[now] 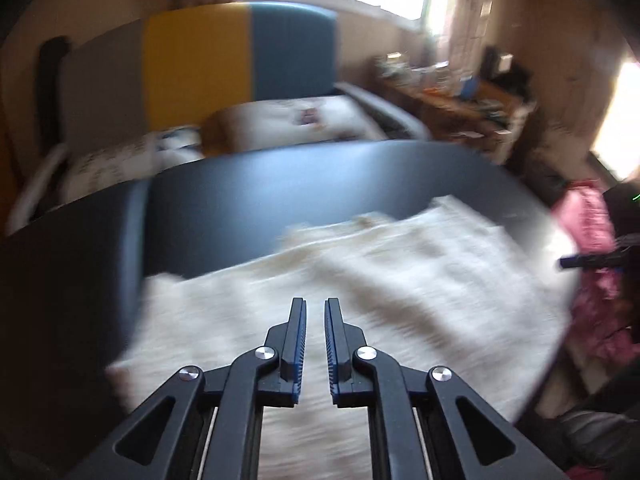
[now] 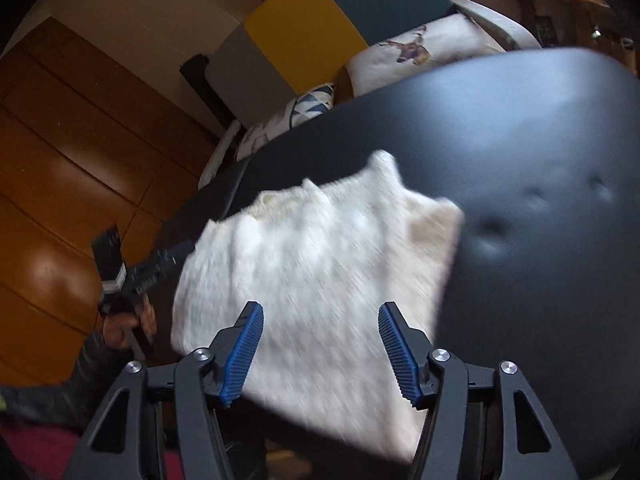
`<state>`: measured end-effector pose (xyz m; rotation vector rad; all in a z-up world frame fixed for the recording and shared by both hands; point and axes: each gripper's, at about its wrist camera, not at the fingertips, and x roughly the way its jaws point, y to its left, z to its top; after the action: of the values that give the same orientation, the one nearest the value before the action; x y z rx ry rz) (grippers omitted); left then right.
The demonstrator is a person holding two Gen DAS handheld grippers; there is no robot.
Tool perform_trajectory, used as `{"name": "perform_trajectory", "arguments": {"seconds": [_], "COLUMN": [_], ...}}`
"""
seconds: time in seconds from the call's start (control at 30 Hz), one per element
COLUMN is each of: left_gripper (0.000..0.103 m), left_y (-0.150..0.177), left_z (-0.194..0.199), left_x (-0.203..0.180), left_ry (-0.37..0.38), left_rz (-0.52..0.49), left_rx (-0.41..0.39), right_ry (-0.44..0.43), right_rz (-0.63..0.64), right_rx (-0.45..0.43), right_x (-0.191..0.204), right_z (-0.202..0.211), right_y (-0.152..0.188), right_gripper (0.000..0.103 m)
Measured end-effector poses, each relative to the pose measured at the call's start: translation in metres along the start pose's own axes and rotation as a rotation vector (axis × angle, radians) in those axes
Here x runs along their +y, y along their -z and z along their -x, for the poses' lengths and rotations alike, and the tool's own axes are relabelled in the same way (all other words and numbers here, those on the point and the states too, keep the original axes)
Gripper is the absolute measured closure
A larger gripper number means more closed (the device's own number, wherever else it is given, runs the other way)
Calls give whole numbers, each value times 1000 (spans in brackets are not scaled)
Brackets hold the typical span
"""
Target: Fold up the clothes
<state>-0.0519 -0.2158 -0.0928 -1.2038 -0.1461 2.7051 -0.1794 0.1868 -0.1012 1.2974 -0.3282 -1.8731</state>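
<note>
A white knitted garment (image 1: 400, 280) (image 2: 320, 248) lies folded into a rough rectangle on a dark round table (image 1: 280, 192) (image 2: 520, 140), blurred in both views. My left gripper (image 1: 316, 300) hovers over the garment's near part, its jaws almost together with only a thin empty gap. My right gripper (image 2: 320, 306) stands open above the garment's near edge, with the cloth below the jaws and nothing between them. In the right wrist view the left gripper (image 2: 160, 260) reaches the garment's left edge, held by a hand (image 2: 124, 324). A fingertip (image 1: 588, 260) of the right gripper shows at the left wrist view's right edge.
Behind the table stands a sofa with a grey, yellow and blue backrest (image 1: 200, 64) (image 2: 312, 20) and printed cushions (image 1: 288, 120) (image 2: 420, 48). A pink cloth (image 1: 588, 220) hangs off the table's right side. A cluttered wooden desk (image 1: 452, 96) is at the back right. Wooden floor (image 2: 60, 180) lies left.
</note>
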Motion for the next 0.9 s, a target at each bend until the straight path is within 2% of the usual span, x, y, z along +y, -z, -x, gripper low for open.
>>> {"name": "perform_trajectory", "arguments": {"seconds": [0.07, 0.27, 0.4, 0.6, 0.67, 0.7, 0.77, 0.9], "left_gripper": [95, 95, 95, 95, 95, 95, 94, 94], "left_y": [-4, -8, -22, -32, -31, -29, -27, -22], "left_z": [-16, -59, -76, -102, -121, -131, -137, -138], "left_x": [-31, -116, -131, -146, -148, -148, -148, -150], "left_ry": [96, 214, 248, 267, 220, 186, 176, 162], "left_rz": [-42, -220, -248, -297, -306, -308, -276, -256], "left_rx": [23, 110, 128, 163, 208, 235, 233, 207], "right_ry": [-36, -237, -318, -441, -455, -449, -360, -263], "right_rz": [-57, -175, -189, -130, -107, -71, 7, 34], "right_rx": [14, 72, 114, 228, 292, 355, 455, 499], "right_x": [-23, -61, -66, -49, -42, -36, -26, -26], "right_z": [11, -7, -19, -38, -50, -56, -62, -53], "right_y": [14, 37, 37, 31, 28, 30, 36, 41], "right_gripper": [41, 39, 39, 39, 39, 39, 41, 45]}}
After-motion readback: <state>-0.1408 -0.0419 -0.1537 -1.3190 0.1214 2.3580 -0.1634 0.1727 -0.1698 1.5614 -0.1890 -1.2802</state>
